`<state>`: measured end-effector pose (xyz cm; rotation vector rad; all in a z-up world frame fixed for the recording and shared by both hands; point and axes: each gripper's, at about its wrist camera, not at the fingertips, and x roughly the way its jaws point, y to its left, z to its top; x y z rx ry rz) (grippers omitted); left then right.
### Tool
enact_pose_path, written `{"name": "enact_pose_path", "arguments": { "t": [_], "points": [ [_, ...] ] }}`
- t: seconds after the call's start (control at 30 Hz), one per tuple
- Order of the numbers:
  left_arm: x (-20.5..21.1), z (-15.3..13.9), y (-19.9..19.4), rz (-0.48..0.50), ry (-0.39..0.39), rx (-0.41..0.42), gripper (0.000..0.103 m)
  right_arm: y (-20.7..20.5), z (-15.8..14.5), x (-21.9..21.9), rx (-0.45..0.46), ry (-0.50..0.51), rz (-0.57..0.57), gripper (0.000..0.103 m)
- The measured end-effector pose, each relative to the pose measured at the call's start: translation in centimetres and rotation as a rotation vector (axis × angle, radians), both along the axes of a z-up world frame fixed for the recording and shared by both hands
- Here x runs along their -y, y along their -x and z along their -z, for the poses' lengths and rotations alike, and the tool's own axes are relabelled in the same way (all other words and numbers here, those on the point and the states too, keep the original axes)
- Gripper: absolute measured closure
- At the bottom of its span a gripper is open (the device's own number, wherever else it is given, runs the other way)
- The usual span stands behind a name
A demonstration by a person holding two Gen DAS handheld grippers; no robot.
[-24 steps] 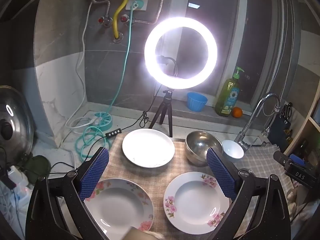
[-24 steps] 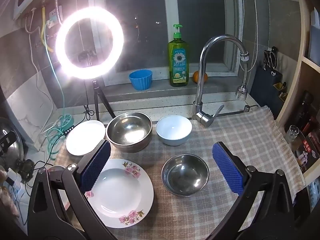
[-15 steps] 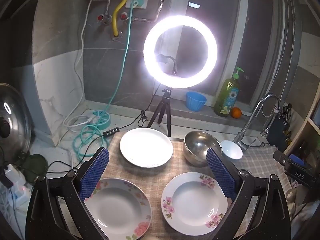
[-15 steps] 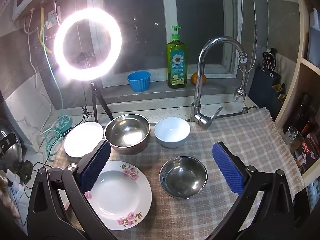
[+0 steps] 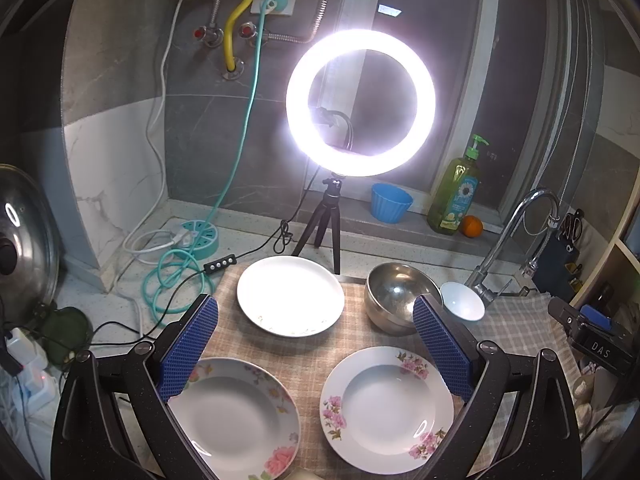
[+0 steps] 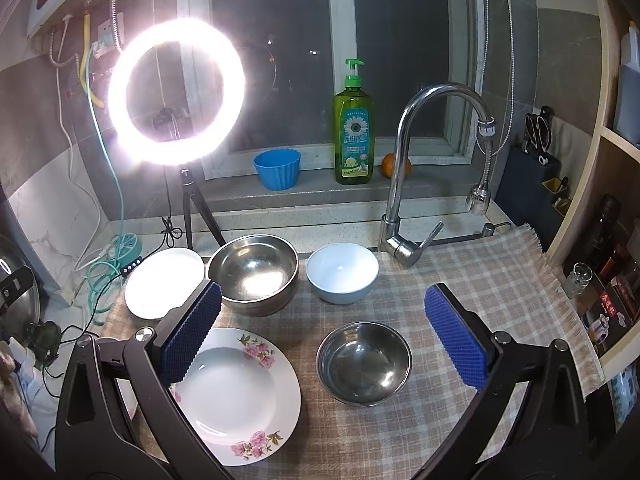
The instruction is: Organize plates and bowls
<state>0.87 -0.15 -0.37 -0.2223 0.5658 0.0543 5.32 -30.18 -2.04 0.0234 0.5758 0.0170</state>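
Since the earlier frames both views have slid slightly; nothing on the checked cloth (image 6: pixel 500 280) moved. Left wrist: left gripper (image 5: pixel 316 350) gaping, empty, over two floral plates (image 5: pixel 234 416) (image 5: pixel 386 404); plain plate (image 5: pixel 290 295) behind. Only the right wrist shows the small steel bowl (image 6: pixel 363 363), under the wide-open right gripper (image 6: pixel 322 338), plus large steel bowl (image 6: pixel 254 272), white bowl (image 6: pixel 342 272), near the back edge.

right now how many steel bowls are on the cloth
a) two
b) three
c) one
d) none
a, the right wrist view shows a big steel bowl at the back beside the white bowl, and a small steel bowl nearer, right of the floral plate.
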Motion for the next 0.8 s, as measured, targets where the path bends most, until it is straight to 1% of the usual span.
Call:
{"name": "enact_pose_path", "arguments": {
  "t": [0.8],
  "points": [
    [0.01, -0.23, 0.08, 0.017, 0.003, 0.005, 0.005, 0.16, -0.04, -0.19, 0.001, 0.004, -0.013, 0.000]
  ]
}}
